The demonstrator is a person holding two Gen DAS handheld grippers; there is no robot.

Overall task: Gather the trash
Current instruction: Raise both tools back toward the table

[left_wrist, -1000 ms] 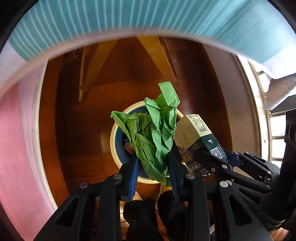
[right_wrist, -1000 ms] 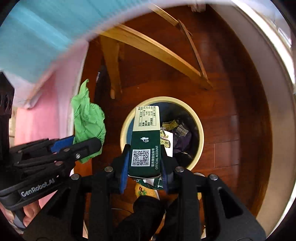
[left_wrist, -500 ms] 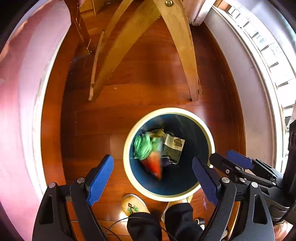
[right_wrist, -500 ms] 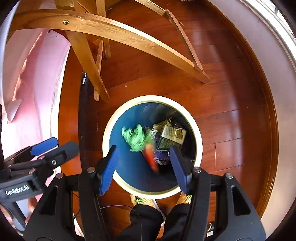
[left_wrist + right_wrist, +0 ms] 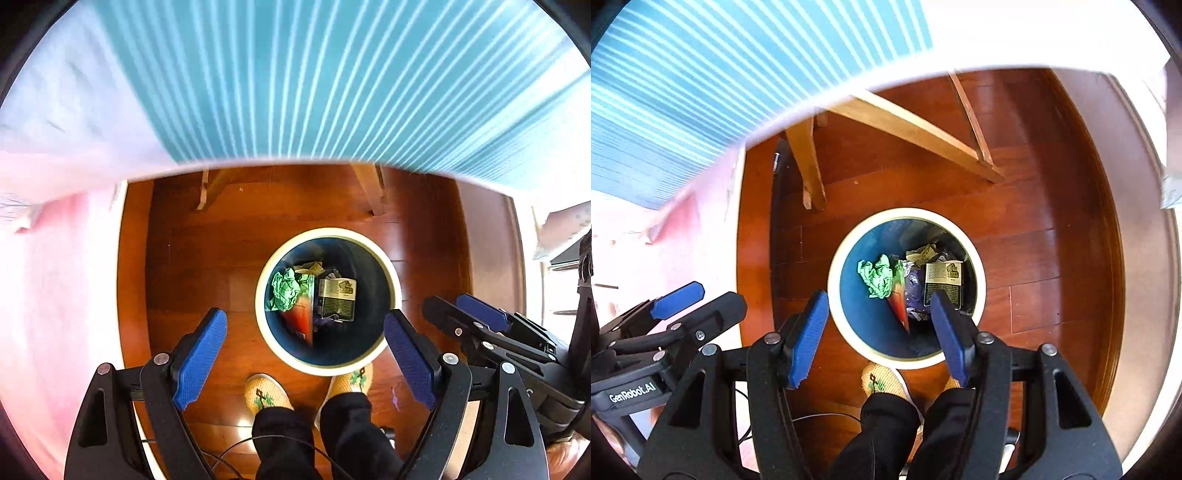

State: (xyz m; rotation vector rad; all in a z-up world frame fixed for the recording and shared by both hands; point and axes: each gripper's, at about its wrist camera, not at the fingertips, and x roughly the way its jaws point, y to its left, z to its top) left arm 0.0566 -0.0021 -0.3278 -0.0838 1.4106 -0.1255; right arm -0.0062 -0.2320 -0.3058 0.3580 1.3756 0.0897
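Observation:
A round bin with a cream rim and blue inside stands on the wooden floor below both grippers. In it lie the crumpled green paper, the green carton, an orange wrapper and other scraps. My left gripper is open and empty above the bin's near edge. My right gripper is open and empty above the bin; it also shows at the right of the left wrist view.
A teal striped tablecloth hangs over the top of both views. Wooden table legs stand just behind the bin. The person's slippered feet are at the bin's near side. A pink surface lies left.
One second ago my left gripper held the green paper and my right held the carton. Both opened and the items fell into the bin. Both grippers have since risen, bringing the tablecloth into view.

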